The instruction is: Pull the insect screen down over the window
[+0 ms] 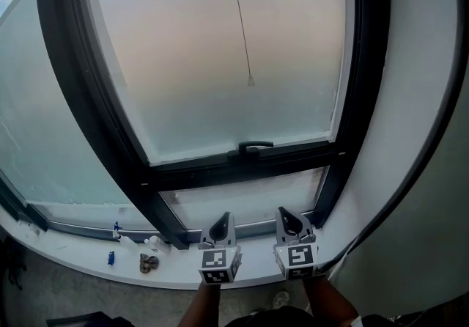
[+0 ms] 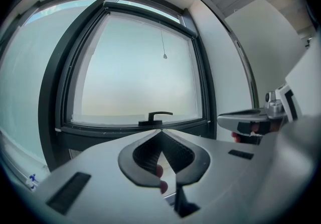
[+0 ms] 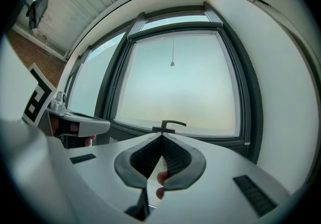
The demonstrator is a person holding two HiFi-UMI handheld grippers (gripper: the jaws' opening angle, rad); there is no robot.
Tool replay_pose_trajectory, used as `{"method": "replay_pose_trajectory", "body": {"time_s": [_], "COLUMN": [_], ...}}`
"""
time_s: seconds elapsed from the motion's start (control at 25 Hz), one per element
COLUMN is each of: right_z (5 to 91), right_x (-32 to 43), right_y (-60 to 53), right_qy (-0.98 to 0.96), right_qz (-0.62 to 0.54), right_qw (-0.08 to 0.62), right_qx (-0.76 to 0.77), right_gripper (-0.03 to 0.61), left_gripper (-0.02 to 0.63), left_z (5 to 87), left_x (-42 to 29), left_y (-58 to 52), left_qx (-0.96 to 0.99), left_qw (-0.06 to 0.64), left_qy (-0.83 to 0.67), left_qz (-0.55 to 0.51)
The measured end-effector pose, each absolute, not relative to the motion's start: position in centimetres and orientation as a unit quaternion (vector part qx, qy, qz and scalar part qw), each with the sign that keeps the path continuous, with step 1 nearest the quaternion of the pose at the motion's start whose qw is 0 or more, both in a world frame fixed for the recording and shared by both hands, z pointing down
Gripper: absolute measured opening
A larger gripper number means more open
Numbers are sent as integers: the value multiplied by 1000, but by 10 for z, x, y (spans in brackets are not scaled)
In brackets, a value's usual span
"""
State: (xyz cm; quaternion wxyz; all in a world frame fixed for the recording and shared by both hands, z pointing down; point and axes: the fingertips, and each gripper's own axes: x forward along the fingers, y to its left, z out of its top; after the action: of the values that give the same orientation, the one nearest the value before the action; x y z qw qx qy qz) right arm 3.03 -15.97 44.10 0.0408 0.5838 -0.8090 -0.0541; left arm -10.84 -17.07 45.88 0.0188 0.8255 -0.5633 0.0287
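A dark-framed window point(image 1: 220, 61) with frosted glass fills the head view. A thin pull cord point(image 1: 242, 25) hangs down its middle and ends in a small weight point(image 1: 250, 81). The cord also shows in the left gripper view point(image 2: 163, 42) and the right gripper view point(image 3: 172, 47). A black handle point(image 1: 254, 147) sits on the sash's bottom rail. Both grippers hover low over the sill, side by side, pointing at the window. My left gripper point(image 1: 222, 226) is shut and empty. My right gripper point(image 1: 287, 217) is shut and empty too. The screen itself is not visible.
A white sill point(image 1: 88, 259) runs under the window, with small blue and white items point(image 1: 117, 234) and a round dark object point(image 1: 149, 263) at its left. A white wall point(image 1: 418, 98) stands at the right. A fixed pane point(image 1: 44, 135) lies to the left.
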Motion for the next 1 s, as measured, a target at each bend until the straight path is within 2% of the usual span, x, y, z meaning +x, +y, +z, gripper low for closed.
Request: {"method": "replay_pose_trajectory", "body": {"time_s": [0.52, 1.0], "right_z": [399, 323], "right_x": [45, 35], "right_y": [-249, -298], "right_qy": [-833, -826], "right_qz": [-92, -165], "right_qw": [16, -36], "right_qx": [546, 538], "right_gripper": [3, 3], "left_gripper": [3, 3], "left_z": [415, 339], "left_x": [-96, -95], "left_y": [-249, -306], "left_qx": [796, 784], "left_qw": [-10, -105], "left_qy": [-605, -611], "left_qz": [3, -22]}}
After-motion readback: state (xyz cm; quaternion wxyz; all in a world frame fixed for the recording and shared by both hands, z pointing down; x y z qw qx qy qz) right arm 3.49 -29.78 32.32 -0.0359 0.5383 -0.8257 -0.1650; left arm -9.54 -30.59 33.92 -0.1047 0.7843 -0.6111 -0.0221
